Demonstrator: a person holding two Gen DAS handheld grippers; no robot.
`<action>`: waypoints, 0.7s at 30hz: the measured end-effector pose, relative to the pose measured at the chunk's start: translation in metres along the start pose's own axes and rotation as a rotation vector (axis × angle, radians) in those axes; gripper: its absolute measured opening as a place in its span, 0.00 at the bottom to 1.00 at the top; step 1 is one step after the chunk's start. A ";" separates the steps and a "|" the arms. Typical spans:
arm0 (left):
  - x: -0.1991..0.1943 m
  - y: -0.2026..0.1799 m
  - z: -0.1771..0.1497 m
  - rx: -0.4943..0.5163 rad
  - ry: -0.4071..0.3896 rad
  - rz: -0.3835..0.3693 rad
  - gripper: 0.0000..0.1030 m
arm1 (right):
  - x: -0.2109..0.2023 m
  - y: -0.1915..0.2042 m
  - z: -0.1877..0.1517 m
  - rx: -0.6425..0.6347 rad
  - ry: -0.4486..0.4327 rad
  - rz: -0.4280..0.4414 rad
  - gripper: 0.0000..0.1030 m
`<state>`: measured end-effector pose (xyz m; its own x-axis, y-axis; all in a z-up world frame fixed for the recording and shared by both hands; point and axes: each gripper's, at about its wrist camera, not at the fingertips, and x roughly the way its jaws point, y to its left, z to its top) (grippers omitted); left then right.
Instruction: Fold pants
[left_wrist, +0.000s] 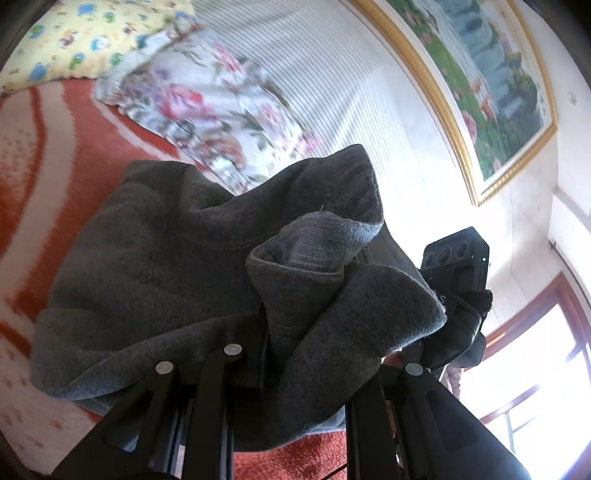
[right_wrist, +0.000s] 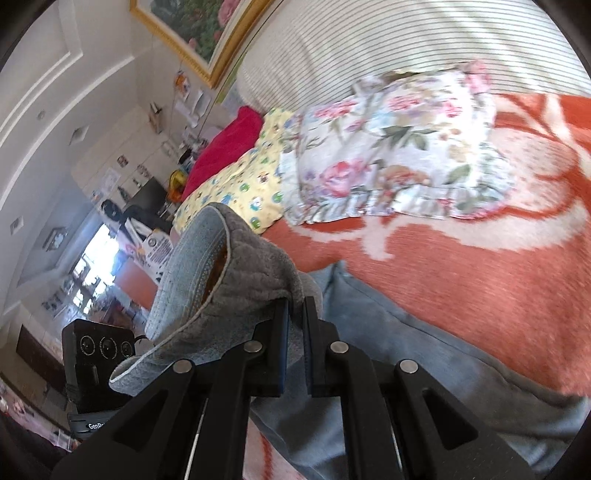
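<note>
The grey fleece pants (left_wrist: 155, 280) hang bunched over my left gripper (left_wrist: 295, 332), which is shut on a fold of them; cloth hides its fingertips. In the right wrist view my right gripper (right_wrist: 296, 306) is shut on another edge of the pants (right_wrist: 229, 266), whose hem curls up to the left of the black fingers (right_wrist: 280, 325). More of the grey cloth (right_wrist: 424, 369) trails down onto the orange and white blanket (right_wrist: 461, 273). The other gripper's camera block shows at the edge of each view (left_wrist: 456, 266) (right_wrist: 99, 354).
A floral pillow (right_wrist: 399, 155) and a yellow cartoon-print pillow (right_wrist: 240, 184) lie at the head of the bed, against a striped headboard (left_wrist: 332, 85). A gold-framed painting (left_wrist: 480, 85) hangs on the wall. A window (left_wrist: 546, 369) is at the right, cluttered furniture (right_wrist: 122, 206) beyond the bed.
</note>
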<state>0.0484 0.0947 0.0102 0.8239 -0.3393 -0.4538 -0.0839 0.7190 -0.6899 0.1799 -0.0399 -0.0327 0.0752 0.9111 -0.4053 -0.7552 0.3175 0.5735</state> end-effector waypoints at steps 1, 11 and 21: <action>0.006 -0.006 -0.005 0.010 0.013 -0.002 0.14 | -0.008 -0.006 -0.003 0.013 -0.009 -0.005 0.08; 0.056 -0.041 -0.041 0.083 0.110 0.018 0.14 | -0.057 -0.056 -0.032 0.108 -0.049 -0.070 0.08; 0.078 -0.068 -0.059 0.177 0.144 0.040 0.14 | -0.092 -0.086 -0.049 0.163 -0.100 -0.082 0.08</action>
<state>0.0852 -0.0164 -0.0112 0.7323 -0.3825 -0.5634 -0.0050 0.8243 -0.5661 0.2062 -0.1641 -0.0798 0.2021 0.8994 -0.3875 -0.6294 0.4224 0.6522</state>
